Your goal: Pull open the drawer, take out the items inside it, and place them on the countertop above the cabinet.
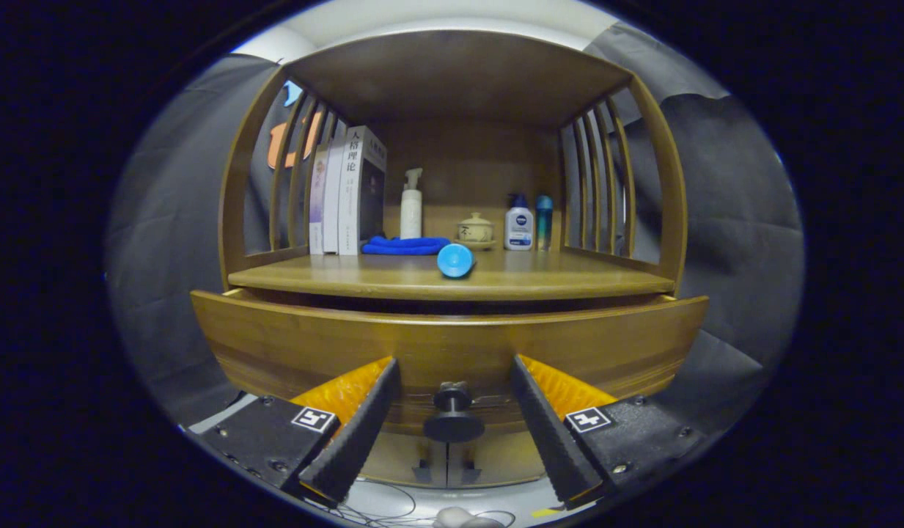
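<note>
While I hold the gripper (452,433) with fingers spread wide, the drawer (334,345) knob (453,422) stands centred between them, stem pointing toward me.

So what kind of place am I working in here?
Likely a mock home corner in a booth: a wooden cabinet holding books and lotion bottles. The open gripper flanks the drawer knob.

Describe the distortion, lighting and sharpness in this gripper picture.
Gripper view: fisheye bends the drawer front and countertop into bows; light is dim and warm, with the gap above the drawer in shadow; the open fingers flank the knob, reasonably sharp; no strong glare.
</note>
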Action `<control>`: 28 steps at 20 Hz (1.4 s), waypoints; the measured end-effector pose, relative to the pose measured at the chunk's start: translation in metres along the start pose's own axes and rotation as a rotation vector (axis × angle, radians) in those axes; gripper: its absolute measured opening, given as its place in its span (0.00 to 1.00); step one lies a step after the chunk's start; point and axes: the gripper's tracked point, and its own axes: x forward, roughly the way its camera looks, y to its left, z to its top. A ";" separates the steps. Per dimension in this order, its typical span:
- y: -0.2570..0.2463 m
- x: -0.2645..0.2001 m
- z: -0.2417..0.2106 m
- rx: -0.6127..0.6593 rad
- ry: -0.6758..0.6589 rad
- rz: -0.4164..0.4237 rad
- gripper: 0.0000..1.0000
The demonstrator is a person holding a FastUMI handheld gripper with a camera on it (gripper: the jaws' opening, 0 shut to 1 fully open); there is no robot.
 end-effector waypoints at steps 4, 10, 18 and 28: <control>-0.001 0.019 0.004 -0.037 0.013 -0.008 0.99; -0.001 0.035 0.008 -0.035 0.018 -0.023 0.99; 0.000 0.035 0.007 -0.022 0.055 -0.024 0.99; -0.031 -0.065 0.053 -0.034 -0.005 0.024 0.99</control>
